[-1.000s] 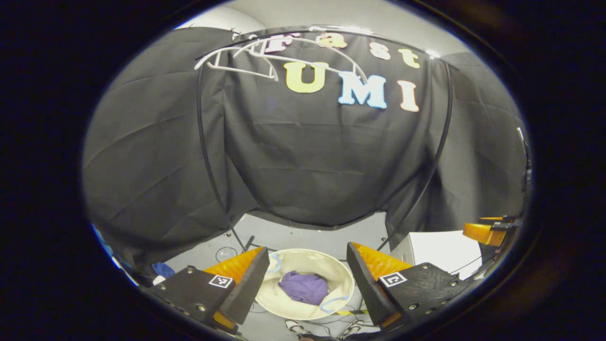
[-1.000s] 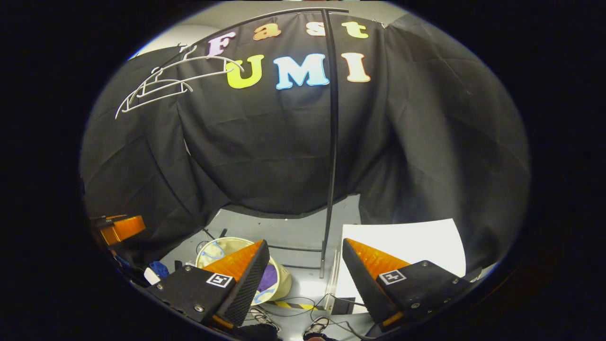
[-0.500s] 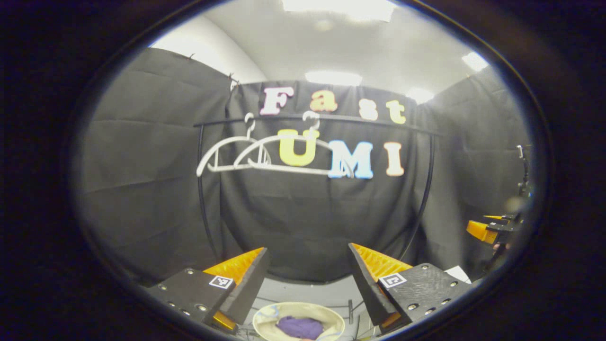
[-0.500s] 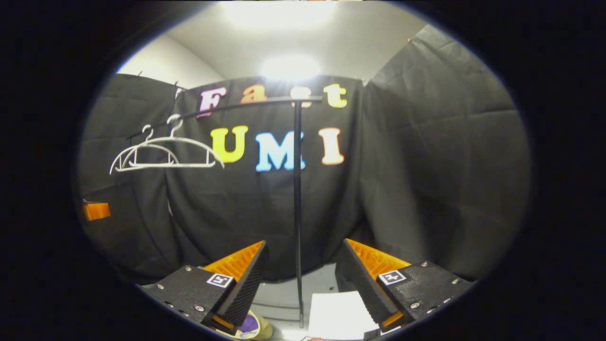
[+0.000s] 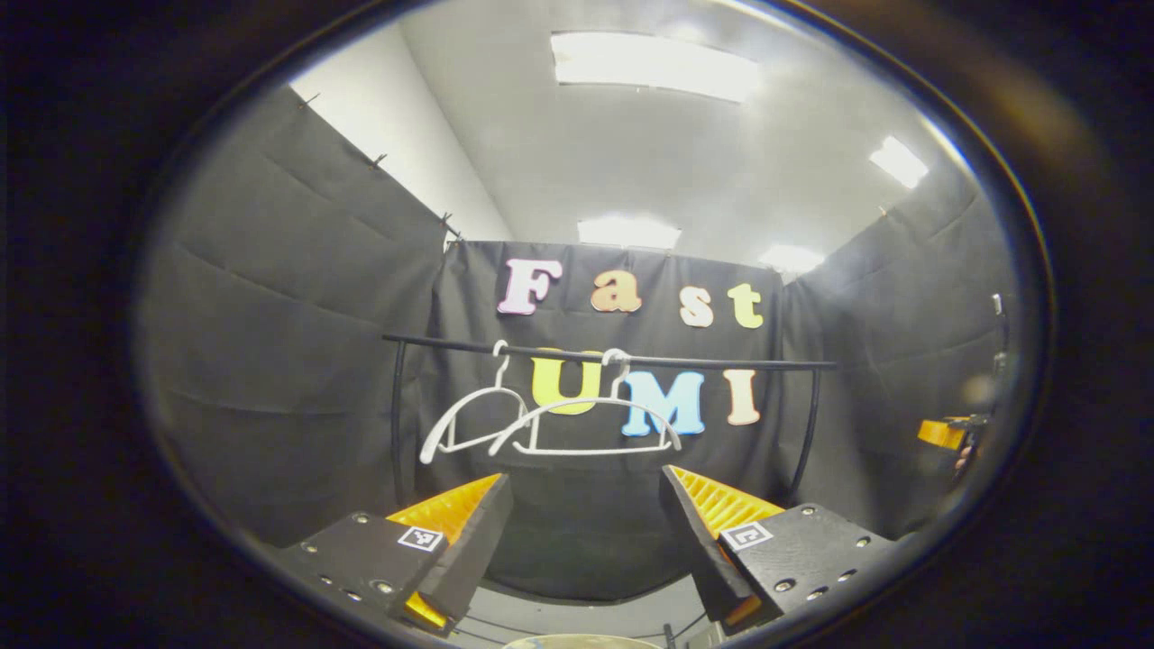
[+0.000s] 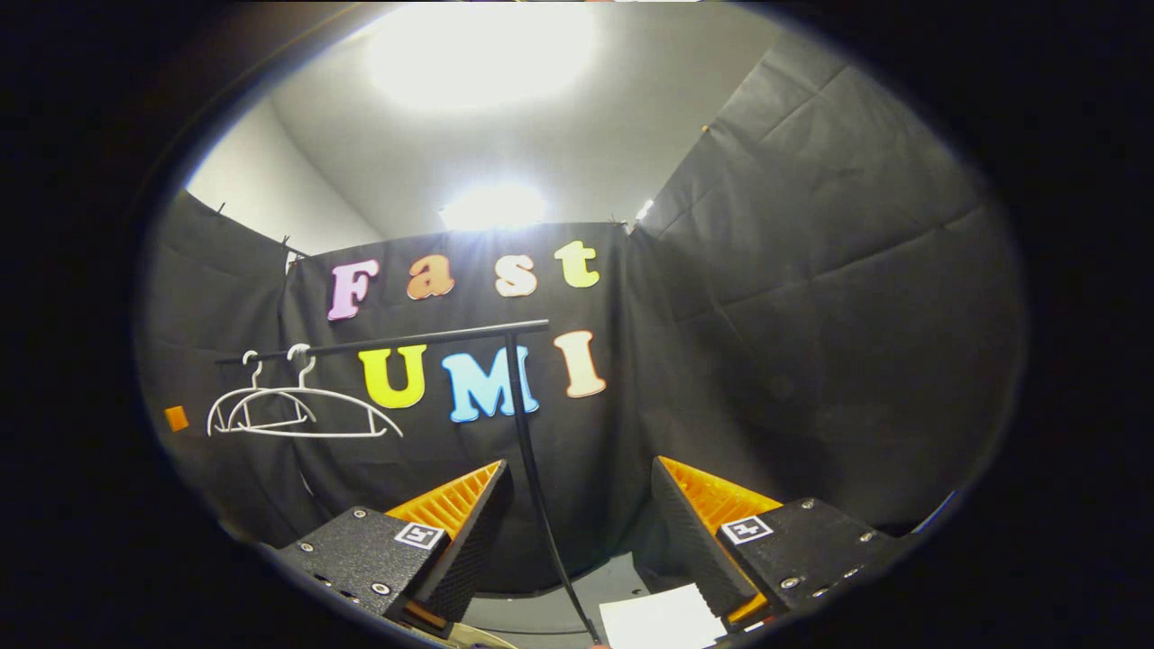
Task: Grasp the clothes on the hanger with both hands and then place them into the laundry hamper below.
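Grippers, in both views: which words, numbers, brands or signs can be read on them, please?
No word, number or brand can be read on them.
Left gripper: two square black-and-white left markers, coded patterns, no text.
Right gripper: two square black-and-white right markers, coded patterns, no text.

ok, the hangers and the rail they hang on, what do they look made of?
Hangers: likely plastic, white, thin moulded arms and hooks with a matte look; coated wire is possible. Rail: probably metal tube, thin, straight, black, with a slight sheen, on matching black uprights. Too far off to be sure of either.
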Motion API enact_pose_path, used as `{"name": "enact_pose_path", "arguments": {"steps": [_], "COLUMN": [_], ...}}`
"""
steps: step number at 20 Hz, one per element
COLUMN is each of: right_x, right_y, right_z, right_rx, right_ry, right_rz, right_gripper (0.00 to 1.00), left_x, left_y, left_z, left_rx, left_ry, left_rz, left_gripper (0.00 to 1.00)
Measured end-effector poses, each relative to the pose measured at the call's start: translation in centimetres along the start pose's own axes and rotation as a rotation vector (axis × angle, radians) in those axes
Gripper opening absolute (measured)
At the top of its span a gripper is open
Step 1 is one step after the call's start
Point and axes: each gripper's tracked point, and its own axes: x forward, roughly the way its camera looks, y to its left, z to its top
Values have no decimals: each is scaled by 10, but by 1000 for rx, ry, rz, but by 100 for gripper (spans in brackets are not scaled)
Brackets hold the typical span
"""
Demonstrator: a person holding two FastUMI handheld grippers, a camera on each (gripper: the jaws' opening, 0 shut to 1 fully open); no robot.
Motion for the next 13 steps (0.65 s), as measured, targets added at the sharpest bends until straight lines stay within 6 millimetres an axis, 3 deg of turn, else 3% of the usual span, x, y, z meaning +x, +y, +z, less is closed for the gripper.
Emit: {"name": "enact_pose_path", "arguments": {"steps": [1,2,7,11,12,13], "right_x": [-5,-8,-20,-25,-28,-30], "right_y": [0,-2,1,1,1,2], "right_z": [0,1,26,31,29,26], "right_rx": [-13,-32,-82,-66,-55,-45], "right_ry": [-3,-5,-63,-65,-59,-49], "right_rz": [-4,-14,-40,-56,-56,-55], "right_gripper": [91,95,95,95,91,95], "left_x": [-7,-11,-16,-18,-19,-20], "left_y": [9,12,38,48,49,48], "left_z": [-3,-7,-3,2,0,-3], "left_rx": [-7,-19,-46,-16,-16,-22], "left_ry": [-1,1,-15,-26,-27,-21], "left_rz": [7,9,37,33,33,30], "left_gripper": [99,99,100,95,95,95]}}
